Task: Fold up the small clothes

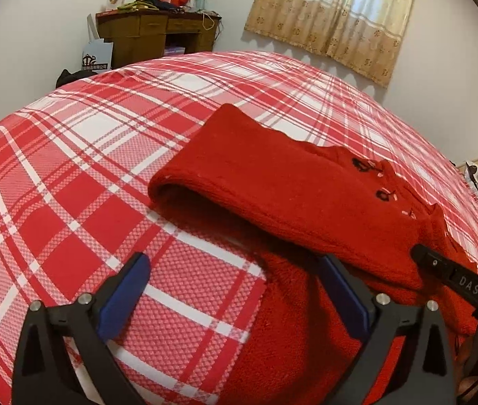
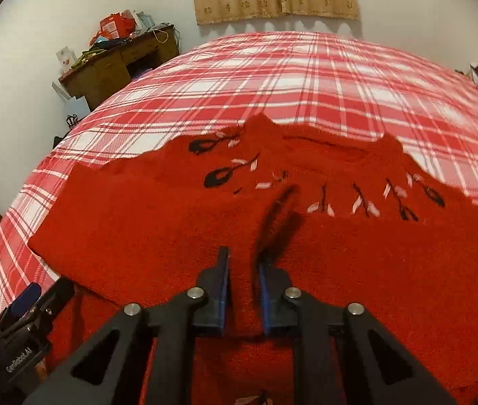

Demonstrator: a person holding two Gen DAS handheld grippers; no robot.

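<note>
Left wrist view looks forward and down along its gripper, close over the plaid bed (image 1: 104,168), facing the far wall with desk (image 1: 151,33) and curtain (image 1: 336,17). Right wrist view sits just as low and near, aimed down across the red sweater (image 2: 171,229) at that wall. Both share the bed, sweater, desk and curtain; each catches the other gripper at its edge.

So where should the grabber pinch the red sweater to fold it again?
Probably the near hem of the red sweater, coming in low from the front. That edge lies flat and loose on the plaid bedspread, while the far side with the embroidered collar is bunched. The left gripper is open, closest.
</note>
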